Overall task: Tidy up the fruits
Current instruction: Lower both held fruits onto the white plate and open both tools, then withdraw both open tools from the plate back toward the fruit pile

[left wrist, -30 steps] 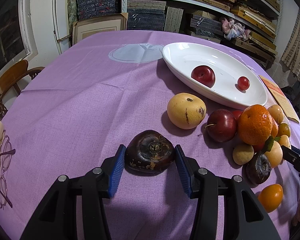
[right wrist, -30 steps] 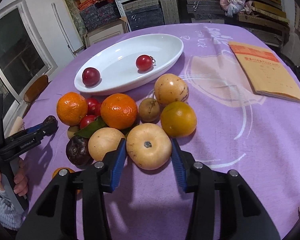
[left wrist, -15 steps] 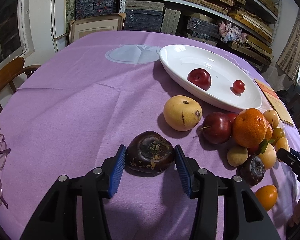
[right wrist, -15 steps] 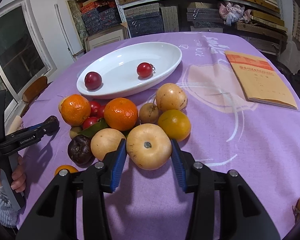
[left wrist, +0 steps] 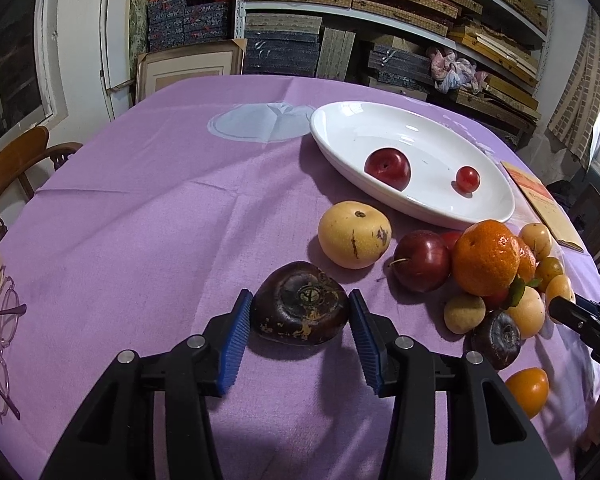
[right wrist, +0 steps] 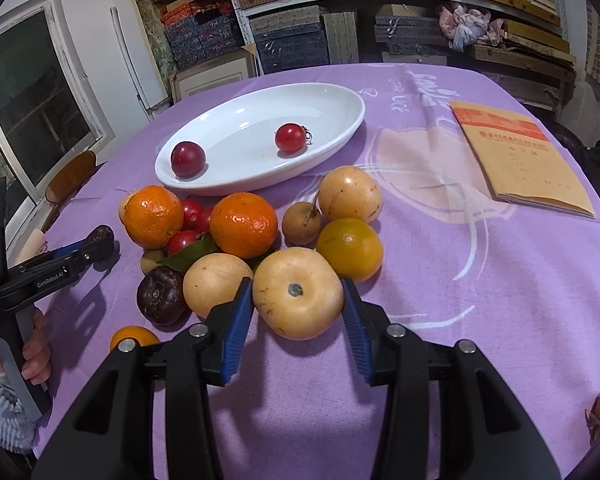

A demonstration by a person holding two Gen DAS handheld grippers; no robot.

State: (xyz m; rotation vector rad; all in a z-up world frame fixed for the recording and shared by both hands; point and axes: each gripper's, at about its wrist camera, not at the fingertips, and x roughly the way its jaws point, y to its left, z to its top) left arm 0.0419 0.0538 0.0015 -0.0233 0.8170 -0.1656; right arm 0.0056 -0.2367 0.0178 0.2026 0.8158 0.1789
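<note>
The left hand-held gripper (left wrist: 300, 312) is partly open, and its blue ridged pads (left wrist: 235, 342) squeeze both sides of a dark brown fruit (left wrist: 300, 309). That fruit is wrinkly and a bit heart-shaped, with pale flaky spots, and it sits on the purple cloth of the tabletop (left wrist: 140, 220), apart from the fruit pile. To its right lie a smooth yellow pear (left wrist: 354, 234), a shiny dark red plum (left wrist: 420, 261) and a bumpy orange (left wrist: 485, 258). Behind them is a glossy white oval dish (left wrist: 380, 128) with a red plum (left wrist: 387, 168) and a little red tomato (left wrist: 467, 179) inside. The right hand-held gripper (right wrist: 298, 300) is also partly open, and its blue pads (right wrist: 236, 330) grip a round pale yellow pear (right wrist: 298, 292) at the near edge of the pile. That pear is smooth with tiny brown specks and a small dark dot in the middle. It touches another pale pear (right wrist: 216, 282) on its left and sits just beside a yellow-green citrus (right wrist: 350, 249) on its right. Far right, a flat tan paper booklet (right wrist: 520, 156) lies on the cloth.
</note>
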